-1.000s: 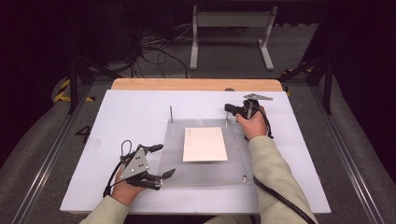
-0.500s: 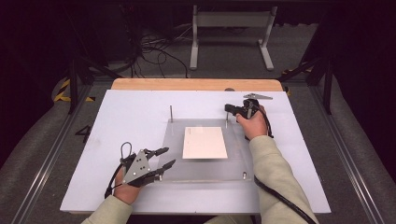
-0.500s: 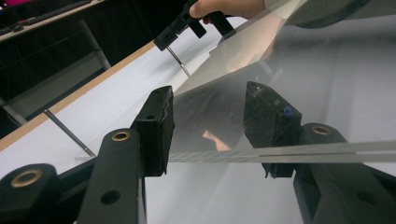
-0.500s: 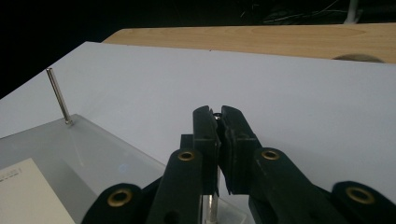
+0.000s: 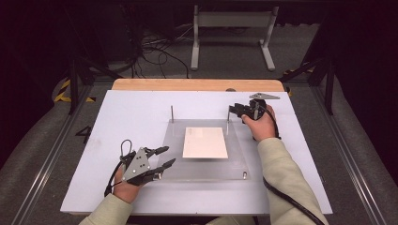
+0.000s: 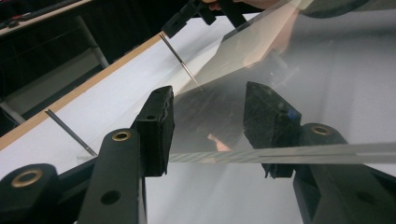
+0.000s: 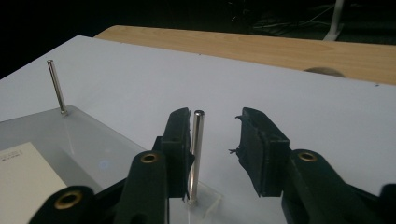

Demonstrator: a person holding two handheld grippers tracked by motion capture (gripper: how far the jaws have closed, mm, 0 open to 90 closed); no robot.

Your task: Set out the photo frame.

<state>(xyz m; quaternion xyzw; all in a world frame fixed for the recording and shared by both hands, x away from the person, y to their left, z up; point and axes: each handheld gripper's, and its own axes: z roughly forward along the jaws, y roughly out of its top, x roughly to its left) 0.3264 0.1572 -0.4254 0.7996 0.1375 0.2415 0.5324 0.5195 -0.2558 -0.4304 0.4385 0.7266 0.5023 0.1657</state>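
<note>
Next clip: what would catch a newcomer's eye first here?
Most striking is the clear acrylic plate in the middle of the white table, with a pale rectangular card on it and thin metal pins standing at its corners. The right gripper, open, straddles the far-right metal pin. The left gripper, also open, sits at the plate's near-left edge.
</note>
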